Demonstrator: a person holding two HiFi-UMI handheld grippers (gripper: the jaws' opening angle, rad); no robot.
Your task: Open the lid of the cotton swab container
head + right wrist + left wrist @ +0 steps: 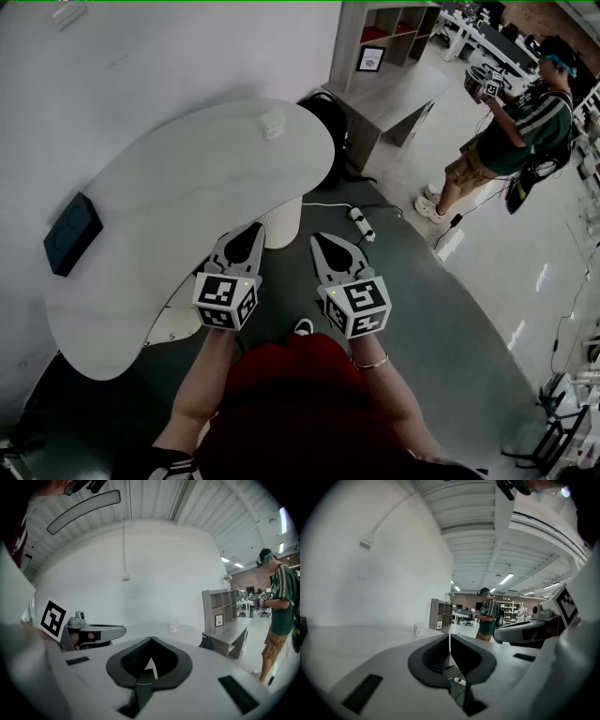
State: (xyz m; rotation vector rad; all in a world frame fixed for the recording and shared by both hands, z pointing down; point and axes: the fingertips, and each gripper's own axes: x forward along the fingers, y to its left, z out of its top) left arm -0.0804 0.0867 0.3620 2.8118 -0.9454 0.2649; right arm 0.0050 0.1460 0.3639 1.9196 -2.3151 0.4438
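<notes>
container (273, 123) on far end of table (187, 187), box (72, 232) at left edge

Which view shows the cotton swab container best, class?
The head view: the cotton swab container sits unobstructed near the white table's far edge. Both gripper views show it only as a small, distant white shape.

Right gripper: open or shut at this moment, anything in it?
Shut and empty: the right gripper shows its jaws meeting at the tips, nothing between them.
</notes>
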